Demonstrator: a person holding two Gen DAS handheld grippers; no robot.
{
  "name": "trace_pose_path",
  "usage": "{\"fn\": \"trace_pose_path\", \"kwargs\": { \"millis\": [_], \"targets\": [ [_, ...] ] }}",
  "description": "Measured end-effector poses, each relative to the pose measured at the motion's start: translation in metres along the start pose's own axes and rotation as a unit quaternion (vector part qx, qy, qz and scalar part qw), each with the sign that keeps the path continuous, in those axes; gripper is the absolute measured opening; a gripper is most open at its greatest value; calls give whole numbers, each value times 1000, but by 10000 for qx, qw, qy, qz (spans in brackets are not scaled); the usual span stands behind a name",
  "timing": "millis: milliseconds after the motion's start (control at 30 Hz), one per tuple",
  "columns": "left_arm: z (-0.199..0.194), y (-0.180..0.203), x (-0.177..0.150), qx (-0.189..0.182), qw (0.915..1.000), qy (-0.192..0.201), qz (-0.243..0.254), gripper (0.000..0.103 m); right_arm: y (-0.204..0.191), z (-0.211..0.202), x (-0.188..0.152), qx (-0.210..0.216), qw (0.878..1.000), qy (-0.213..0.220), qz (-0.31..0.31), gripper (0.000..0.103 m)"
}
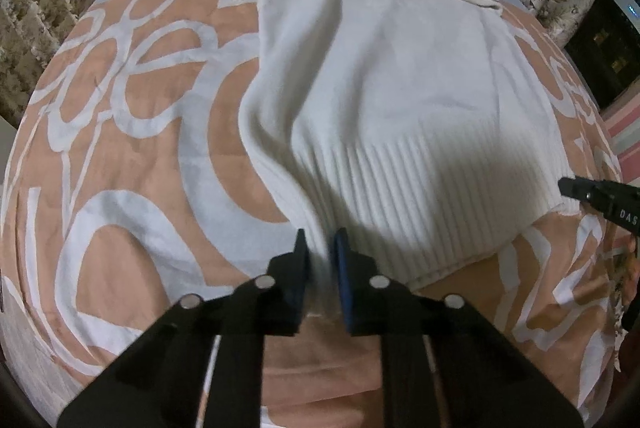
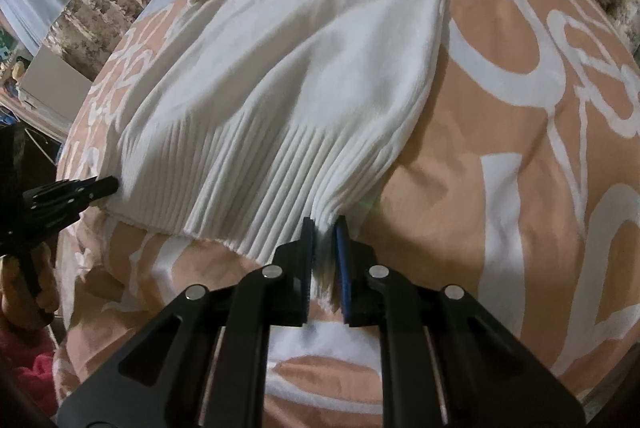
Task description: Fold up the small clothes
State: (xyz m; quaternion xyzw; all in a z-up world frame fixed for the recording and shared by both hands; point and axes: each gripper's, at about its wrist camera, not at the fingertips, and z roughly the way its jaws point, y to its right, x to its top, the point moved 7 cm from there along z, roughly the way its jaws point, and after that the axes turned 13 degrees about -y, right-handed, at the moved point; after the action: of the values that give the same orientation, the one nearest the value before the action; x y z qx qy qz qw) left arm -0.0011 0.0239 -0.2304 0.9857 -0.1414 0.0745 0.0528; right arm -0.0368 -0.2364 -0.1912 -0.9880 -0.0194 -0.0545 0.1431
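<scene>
White knit sweater (image 1: 384, 76) lies flat on the bed (image 1: 132, 156), on the peach/white patterned cover; ribbed hem (image 1: 420, 196) at the near edge, collar end at the far edge toward the floral curtain (image 1: 48, 12). Long axis runs straight away from both tongs, near to far. Left tongs (image 1: 322, 248) are clamped on the hem's left corner: fabric bunched between the pads, ribs pulled into a fan toward the pinch. Right tongs (image 2: 324, 236) are clamped on the hem's right corner, same look, ribs converging into the narrow gap. Each shows in the other's wrist view: right tongs (image 1: 576, 190) at the far right corner of the hem, left tongs (image 2: 100, 186) at the far left corner, w/ a hand (image 2: 16, 292) gripping the handle. So the two grips sit at opposite ends of the hem, well apart, hem stretched between them w/ a slight sag mid-way. The whole body of the sweater lies ahead of both tongs, nothing behind. Neither hand is nearer than the other; both are at the hem, the collar is equally far from each. Judgement: next move prob. carries the hem fwd, over the body toward the collar, folding across the long axis; both sides need to travel together or the fold edge will skew. Loose ridge (image 1: 272, 100) along the left side could drag.
</scene>
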Motion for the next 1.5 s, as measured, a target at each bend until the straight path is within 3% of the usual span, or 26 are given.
{"fn": "trace_pose_path", "kwargs": {
  "millis": [167, 433, 700, 767, 1000, 1200, 1400, 1500],
  "targets": [
    [-5, 1, 15, 18, 9998, 189, 103, 11, 3, -9, 8, -119, 9994, 281, -160, 7],
    [-11, 4, 60, 251, 9968, 648, 389, 11, 11, -30, 48, -341, 9961, 738, -347, 7],
    [-44, 8, 126, 311, 9891, 1273, 672, 11, 7, -53, 112, -57, 9920, 1170, -467, 7],
    [-48, 7, 142, 275, 9881, 1358, 663, 11, 11, -61, 135, 203, 9905, 1320, -339, 7],
    [-55, -4, 207, -72, 9859, 1654, 239, 8, 44, -87, 205, 584, 9820, 1790, 154, 7],
    [-45, -12, 272, -544, 9857, 1581, -195, 8, 77, -90, 272, 881, 9760, 1920, 533, 7],
    [-21, -34, 333, -636, 9863, 1420, -542, 8, 103, -71, 328, 1021, 9739, 1844, 843, 7],
    [-9, -44, 352, -550, 9874, 1349, -618, 8, 110, -62, 347, 871, 9754, 1840, 844, 7]
  ]
}}
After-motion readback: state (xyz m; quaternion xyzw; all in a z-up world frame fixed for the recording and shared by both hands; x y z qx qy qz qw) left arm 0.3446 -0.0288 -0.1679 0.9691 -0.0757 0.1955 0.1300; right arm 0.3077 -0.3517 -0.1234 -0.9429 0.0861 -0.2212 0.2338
